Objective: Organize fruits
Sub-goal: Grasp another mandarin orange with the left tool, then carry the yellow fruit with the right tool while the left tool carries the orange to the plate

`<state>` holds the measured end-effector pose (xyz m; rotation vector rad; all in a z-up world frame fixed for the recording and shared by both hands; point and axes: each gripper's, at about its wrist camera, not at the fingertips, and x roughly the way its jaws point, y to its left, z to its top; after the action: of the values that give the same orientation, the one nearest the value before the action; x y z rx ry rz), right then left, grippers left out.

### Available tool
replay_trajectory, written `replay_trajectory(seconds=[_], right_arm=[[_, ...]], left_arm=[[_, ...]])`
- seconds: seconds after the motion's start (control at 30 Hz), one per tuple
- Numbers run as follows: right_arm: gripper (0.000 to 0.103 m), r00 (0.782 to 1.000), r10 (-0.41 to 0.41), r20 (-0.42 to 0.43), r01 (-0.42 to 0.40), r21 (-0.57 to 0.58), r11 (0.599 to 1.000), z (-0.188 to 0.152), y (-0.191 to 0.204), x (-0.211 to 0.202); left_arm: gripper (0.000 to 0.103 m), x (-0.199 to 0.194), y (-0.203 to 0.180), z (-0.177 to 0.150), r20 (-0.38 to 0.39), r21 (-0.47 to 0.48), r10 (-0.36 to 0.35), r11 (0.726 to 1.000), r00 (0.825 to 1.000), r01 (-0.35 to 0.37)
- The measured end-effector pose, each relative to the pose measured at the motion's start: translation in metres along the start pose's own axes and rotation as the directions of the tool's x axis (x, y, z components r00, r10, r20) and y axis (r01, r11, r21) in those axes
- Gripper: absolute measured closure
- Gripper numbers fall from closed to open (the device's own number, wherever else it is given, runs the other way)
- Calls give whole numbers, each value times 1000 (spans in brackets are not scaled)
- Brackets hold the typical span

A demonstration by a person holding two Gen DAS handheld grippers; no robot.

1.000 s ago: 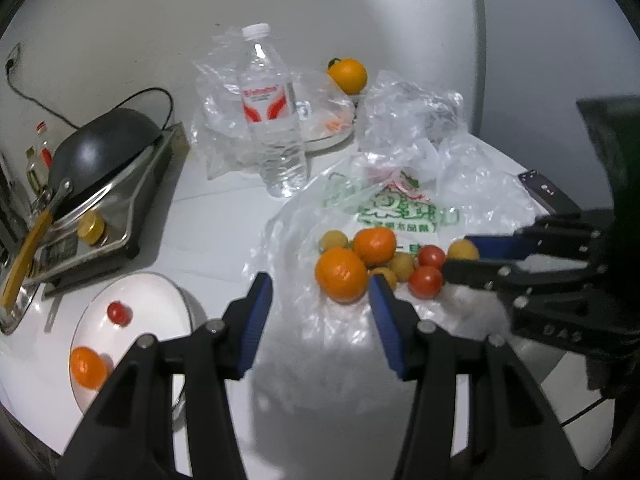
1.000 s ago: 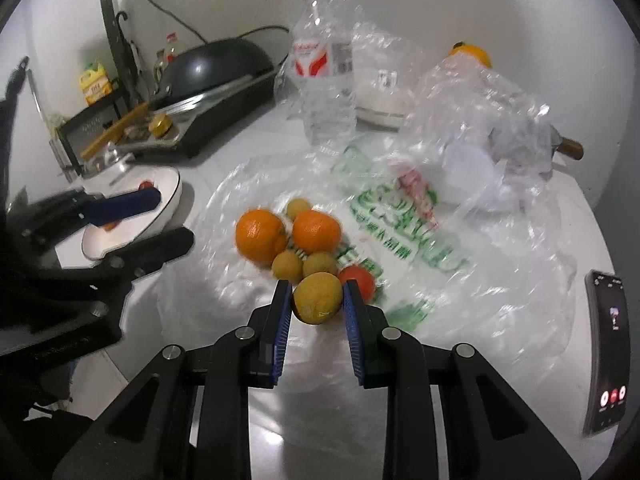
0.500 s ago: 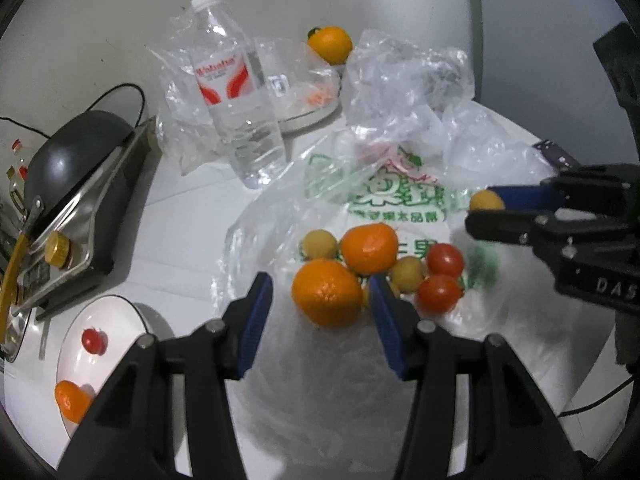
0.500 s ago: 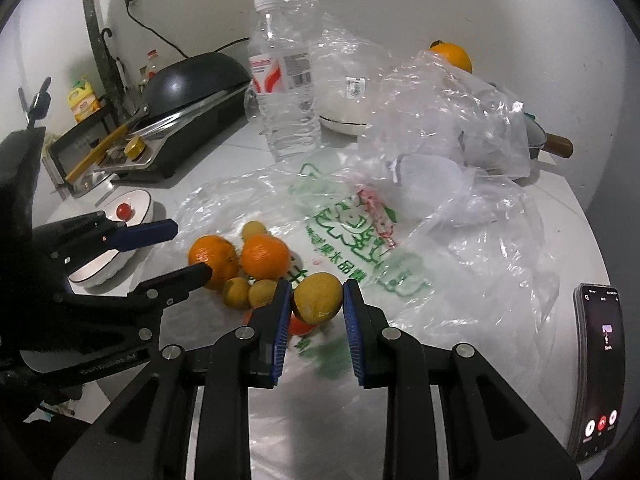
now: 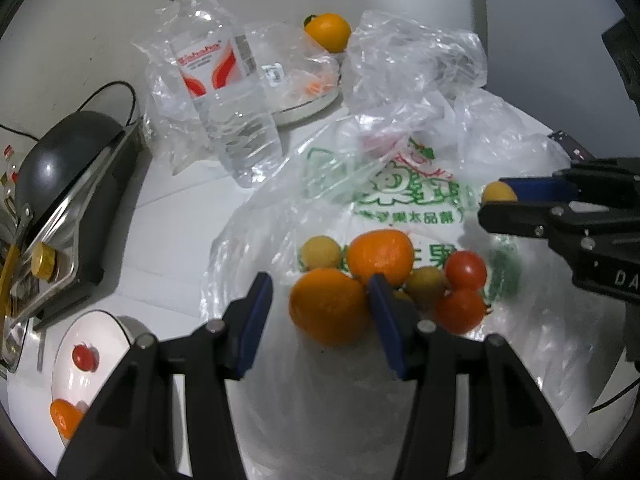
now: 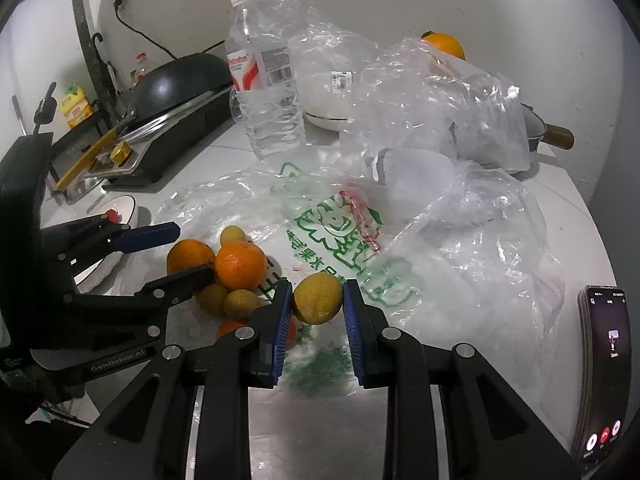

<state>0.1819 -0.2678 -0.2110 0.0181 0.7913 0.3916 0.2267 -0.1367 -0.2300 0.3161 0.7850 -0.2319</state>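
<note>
A pile of fruit lies on a clear printed plastic bag (image 5: 400,196): two oranges, small yellow fruits and two tomatoes (image 5: 466,270). My left gripper (image 5: 320,316) is open and low over the pile. The nearer orange (image 5: 328,306) sits between its blue fingers, with a gap showing on the left side. My right gripper (image 6: 316,300) is shut on a yellow-green fruit (image 6: 318,298) and holds it just above the bag, right of the pile. In the left wrist view that fruit (image 5: 498,192) shows at the right gripper's tips.
A white plate (image 5: 108,336) with a tomato and an orange stands at the near left. Behind are a water bottle (image 5: 224,92), a wok on a stove (image 5: 60,160), crumpled bags and another orange (image 5: 328,32). A phone (image 6: 604,372) lies at the right edge.
My left gripper came forward and down until the nearer orange lies between its fingers. My right gripper carried the yellow-green fruit rightward, away from the pile.
</note>
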Motion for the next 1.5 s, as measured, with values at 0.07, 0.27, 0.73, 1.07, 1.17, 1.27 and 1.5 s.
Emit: replay_trajectory(seconds=[0.07, 0.27, 0.73, 1.07, 1.17, 1.27, 1.5], right_arm=[[75, 1000, -3, -2, 3, 1, 1000, 0, -1, 1], [75, 1000, -7, -4, 8, 5, 1000, -1, -1, 2], [75, 1000, -26, 4, 26, -2, 1000, 3, 4, -2], [75, 999, -44, 25, 44, -18, 999, 6, 17, -17], [75, 998, -47, 32, 48, -28, 998, 6, 23, -22], [75, 998, -50, 38, 51, -34, 998, 7, 29, -27], [75, 997, -57, 53, 60, -54, 997, 7, 44, -40]], left_arm=[[51, 2, 2, 1, -4, -8, -15, 1000, 1000, 15], [59, 2, 5, 0, -13, -8, -73, 997, 997, 73], [61, -17, 9, -1, 39, -61, -139, 988, 990, 141], [61, -43, 15, -2, 108, -68, -134, 987, 985, 142], [61, -53, 18, -4, 130, -68, -133, 987, 983, 142], [61, -63, 20, -6, 150, -70, -133, 987, 980, 144], [61, -89, 28, -10, 212, -84, -133, 985, 968, 153]])
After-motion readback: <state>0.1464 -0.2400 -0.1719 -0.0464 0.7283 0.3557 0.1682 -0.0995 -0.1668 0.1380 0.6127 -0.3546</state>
